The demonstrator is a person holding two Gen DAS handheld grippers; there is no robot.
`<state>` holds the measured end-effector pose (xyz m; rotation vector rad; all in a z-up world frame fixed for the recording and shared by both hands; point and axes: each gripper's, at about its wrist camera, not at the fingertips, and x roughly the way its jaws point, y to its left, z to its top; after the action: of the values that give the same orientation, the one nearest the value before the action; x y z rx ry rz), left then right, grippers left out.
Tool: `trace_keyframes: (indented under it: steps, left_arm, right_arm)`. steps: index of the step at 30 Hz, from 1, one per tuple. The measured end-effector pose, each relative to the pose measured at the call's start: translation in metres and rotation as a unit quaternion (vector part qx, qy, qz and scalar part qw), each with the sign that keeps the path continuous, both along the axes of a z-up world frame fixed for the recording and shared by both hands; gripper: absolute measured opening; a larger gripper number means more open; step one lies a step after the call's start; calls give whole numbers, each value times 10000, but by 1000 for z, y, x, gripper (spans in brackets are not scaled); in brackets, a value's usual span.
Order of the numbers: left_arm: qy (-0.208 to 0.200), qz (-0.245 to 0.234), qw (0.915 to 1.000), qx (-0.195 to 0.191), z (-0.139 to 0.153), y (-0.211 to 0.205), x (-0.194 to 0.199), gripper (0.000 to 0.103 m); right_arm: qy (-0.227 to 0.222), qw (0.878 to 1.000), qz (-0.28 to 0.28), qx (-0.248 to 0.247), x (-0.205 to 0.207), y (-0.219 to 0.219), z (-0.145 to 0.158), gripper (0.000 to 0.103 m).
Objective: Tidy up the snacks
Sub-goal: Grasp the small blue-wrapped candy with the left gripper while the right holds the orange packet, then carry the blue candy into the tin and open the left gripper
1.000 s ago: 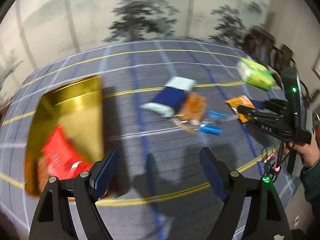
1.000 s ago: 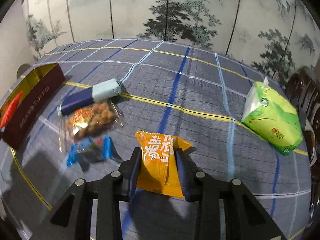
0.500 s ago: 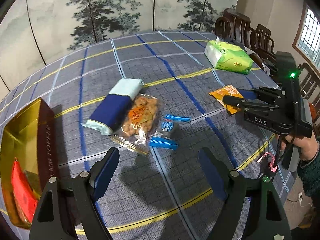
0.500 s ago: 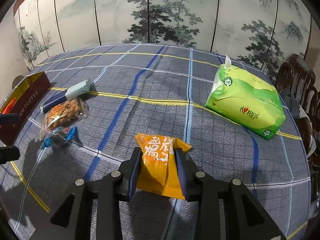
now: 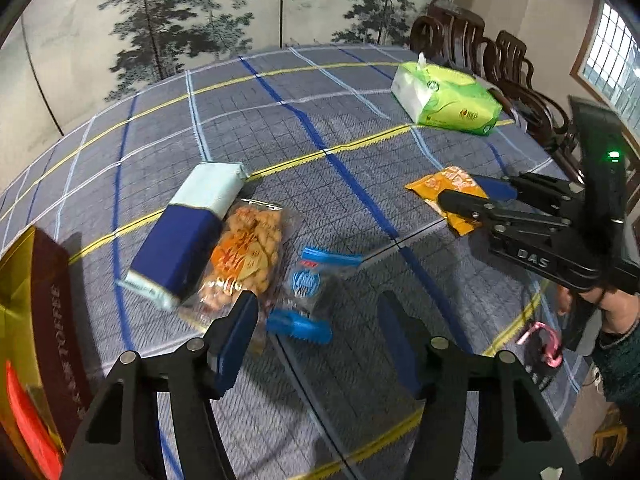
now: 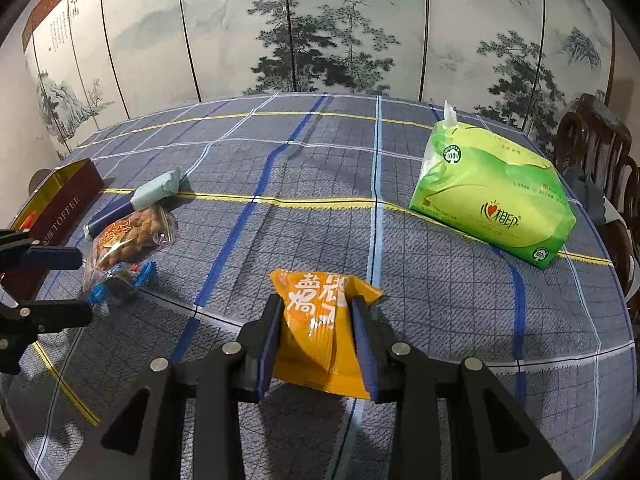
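Note:
My right gripper (image 6: pixel 316 320) is shut on an orange snack packet (image 6: pixel 320 328) and holds it above the table; it also shows in the left wrist view (image 5: pixel 448 192). My left gripper (image 5: pixel 316 316) is open and empty, just above a small blue candy packet (image 5: pixel 308 284). Left of that lie a clear bag of fried snacks (image 5: pixel 244 252) and a blue and pale pack (image 5: pixel 192 232). A gold-lined toffee box (image 5: pixel 44 304) at the left edge holds a red packet (image 5: pixel 24 412). The left gripper also shows in the right wrist view (image 6: pixel 60 284).
A green tissue pack (image 6: pixel 492 196) lies at the far right of the table. The checked tablecloth (image 6: pixel 320 168) covers the table. Dark wooden chairs (image 5: pixel 480 52) stand behind the right side. A painted screen closes the back.
My left gripper has swung from the toffee box rightward and come down close over the blue candy packet. My right gripper has stayed shut on the orange packet and turned slightly right.

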<state>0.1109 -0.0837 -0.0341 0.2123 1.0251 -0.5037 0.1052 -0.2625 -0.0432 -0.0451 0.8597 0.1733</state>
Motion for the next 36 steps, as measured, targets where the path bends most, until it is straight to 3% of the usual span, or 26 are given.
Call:
trace_keyframes:
  steps: [1, 8, 11, 17, 18, 36]
  left_arm:
    - [32, -16, 10000, 18, -2, -1, 2, 52]
    - [266, -211, 9994, 87, -15, -15, 14, 51]
    - [226, -237, 9994, 115, -18, -17, 12, 36]
    - [254, -216, 9994, 62, -17, -15, 10, 34]
    - [248, -204, 9995, 62, -17, -15, 9, 23]
    - [90, 183, 9997, -99, 7, 12, -23, 23]
  right_arm:
    - [4, 10000, 1, 11, 0, 0, 0, 34]
    - [50, 9999, -3, 106, 0, -4, -2, 36]
    - [64, 9999, -15, 114, 1, -4, -2, 36]
    - [77, 9999, -21, 122, 1, -4, -2, 37]
    - [79, 9999, -21, 129, 1, -4, -2, 37]
    - [78, 9999, -22, 103, 2, -4, -3, 37]
